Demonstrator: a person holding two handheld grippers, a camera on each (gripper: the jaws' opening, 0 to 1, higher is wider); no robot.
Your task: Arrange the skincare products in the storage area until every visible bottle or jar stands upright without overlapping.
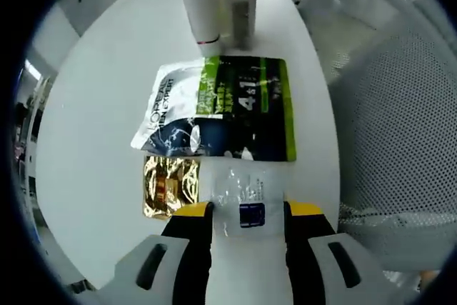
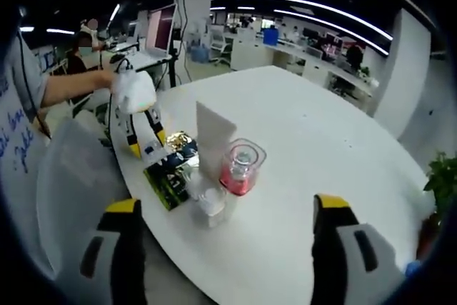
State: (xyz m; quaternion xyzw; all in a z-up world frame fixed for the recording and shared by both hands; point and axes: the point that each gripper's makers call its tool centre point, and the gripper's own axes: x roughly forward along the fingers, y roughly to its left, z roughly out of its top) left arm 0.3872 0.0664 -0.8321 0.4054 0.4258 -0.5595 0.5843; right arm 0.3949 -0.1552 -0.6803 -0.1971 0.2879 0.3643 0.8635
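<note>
My left gripper (image 1: 246, 210) has its yellow-tipped jaws closed against the sides of a clear sachet with a blue label (image 1: 243, 194) lying on the white table (image 1: 93, 141). Beyond it lie a gold foil sachet (image 1: 170, 187), a silver-and-dark sachet (image 1: 175, 116) and a green-and-dark sachet (image 1: 253, 108), partly overlapping. A white tube (image 1: 200, 1) and a clear box-like bottle (image 1: 241, 5) stand upright behind them. My right gripper (image 2: 226, 206) is open and held back from the group. Ahead of it stand a pink jar (image 2: 241, 169), a clear bottle (image 2: 207, 201) and the white tube (image 2: 214, 137), with the left gripper (image 2: 143, 137) behind.
A mesh chair (image 1: 400, 119) stands close to the table's edge by the sachets. A person's arm (image 2: 71, 87) holds the left gripper. A green plant (image 2: 439, 183) sits at the far side. Bare tabletop (image 2: 321, 133) stretches beyond the jar.
</note>
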